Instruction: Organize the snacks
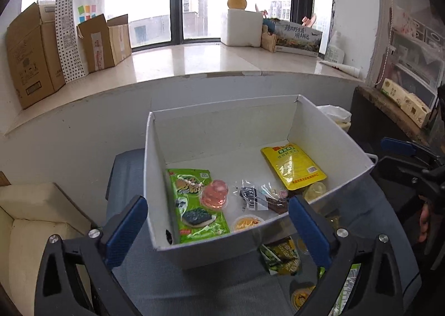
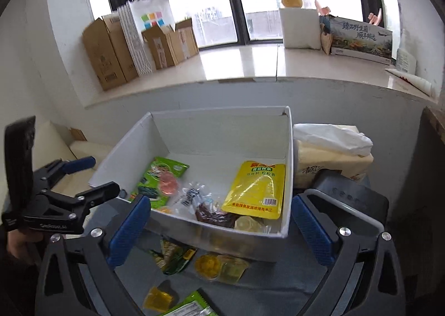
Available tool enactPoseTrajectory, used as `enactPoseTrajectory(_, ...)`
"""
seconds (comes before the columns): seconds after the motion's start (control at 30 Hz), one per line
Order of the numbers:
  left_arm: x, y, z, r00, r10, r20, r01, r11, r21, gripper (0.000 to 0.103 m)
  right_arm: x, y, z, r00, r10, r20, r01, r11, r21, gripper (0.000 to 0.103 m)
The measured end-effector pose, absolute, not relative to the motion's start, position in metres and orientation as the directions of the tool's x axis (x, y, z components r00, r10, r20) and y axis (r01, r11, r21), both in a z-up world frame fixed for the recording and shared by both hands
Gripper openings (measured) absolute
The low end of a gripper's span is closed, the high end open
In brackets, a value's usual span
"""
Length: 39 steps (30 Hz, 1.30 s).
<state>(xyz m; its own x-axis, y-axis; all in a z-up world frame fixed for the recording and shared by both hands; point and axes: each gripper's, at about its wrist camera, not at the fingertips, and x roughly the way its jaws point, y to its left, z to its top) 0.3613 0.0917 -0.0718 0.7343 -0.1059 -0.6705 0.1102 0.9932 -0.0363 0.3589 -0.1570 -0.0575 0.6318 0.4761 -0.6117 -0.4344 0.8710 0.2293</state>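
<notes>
A white box [image 1: 155,177] stands on a grey cushion. It holds a green seaweed packet [image 1: 194,204], a pink jelly cup [image 1: 215,195], a yellow pouch [image 1: 293,165], a clear-wrapped snack [image 1: 250,196] and an orange jelly cup [image 1: 247,222]. My left gripper [image 1: 217,200] hovers open at the box's near wall, with nothing between its fingers. My right gripper [image 2: 221,200] is open too, just before the same wall [image 2: 236,241], and holds nothing. In front of the box lie a green packet [image 2: 173,256], yellow jelly cups [image 2: 208,264] and another green packet [image 2: 189,307].
A tissue pack [image 2: 331,157] sits right of the box, behind a dark seat back [image 2: 347,199]. A cream seat [image 1: 36,221] is at the left. Cardboard boxes [image 1: 30,57] and bags line the window sill [image 1: 194,60] behind. A wooden shelf [image 1: 389,110] stands at the right.
</notes>
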Motion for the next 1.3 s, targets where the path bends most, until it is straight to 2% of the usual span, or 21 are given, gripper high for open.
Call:
enactPoseTrajectory(0.17,0.316,0.095,-0.066,0.751,-0.091,-0.654,0.053,0.996,-0.078,0.103,0.315,-0.179,-0.052,0.676,0.449,-0.584,-0.416,0.887,0.200,0.103)
enactPoseTrajectory(0.37,0.248,0.075,-0.077,0.759,-0.119,-0.640,0.081,0.993,-0.089,0.103,0.289,-0.193,-0.091,0.641,0.415,-0.645,-0.385,0.902,0.198,0.103)
enactPoseTrajectory(0.6,0.189,0.059,-0.090,0.755,-0.146,-0.640,0.101,0.989,-0.106,0.103,0.308,-0.191,-0.144,0.564,0.451,-0.692,-0.302,0.892,0.335,0.103)
enactPoseTrajectory(0.8,0.175,0.066,-0.108,0.736,-0.145,-0.661,0.082,0.989,-0.126,0.103,0.351,-0.183,-0.174,0.509,0.490,-0.708,-0.213,0.868,0.448,0.102)
enactPoseTrajectory(0.87,0.175,0.069,-0.114,0.728,-0.136,-0.672,0.069,0.990,-0.126,0.103,0.365,-0.183,-0.181,0.490,0.508,-0.709,-0.174,0.854,0.491,0.099)
enactPoseTrajectory(1.0,0.179,0.073,-0.121,0.718,-0.132,-0.683,0.060,0.990,-0.129,0.103,0.385,-0.176,-0.191,0.447,0.540,-0.713,-0.145,0.831,0.538,0.085)
enactPoseTrajectory(1.1,0.184,0.074,-0.125,0.713,-0.147,-0.685,0.067,0.988,-0.142,0.103,0.397,-0.166,-0.195,0.408,0.537,-0.738,-0.154,0.837,0.524,0.077)
enactPoseTrajectory(1.17,0.188,0.072,-0.127,0.709,-0.150,-0.689,0.070,0.987,-0.144,0.103,0.401,-0.160,-0.196,0.387,0.528,-0.756,-0.162,0.846,0.508,0.070)
enactPoseTrajectory(1.2,0.190,0.071,-0.128,0.707,-0.153,-0.690,0.071,0.987,-0.145,0.103,0.404,-0.158,-0.197,0.380,0.523,-0.763,-0.168,0.850,0.499,0.059)
enactPoseTrajectory(1.3,0.196,0.067,-0.132,0.700,-0.165,-0.695,0.081,0.985,-0.153,0.103,0.406,-0.159,-0.195,0.387,0.538,-0.749,-0.182,0.841,0.510,0.050)
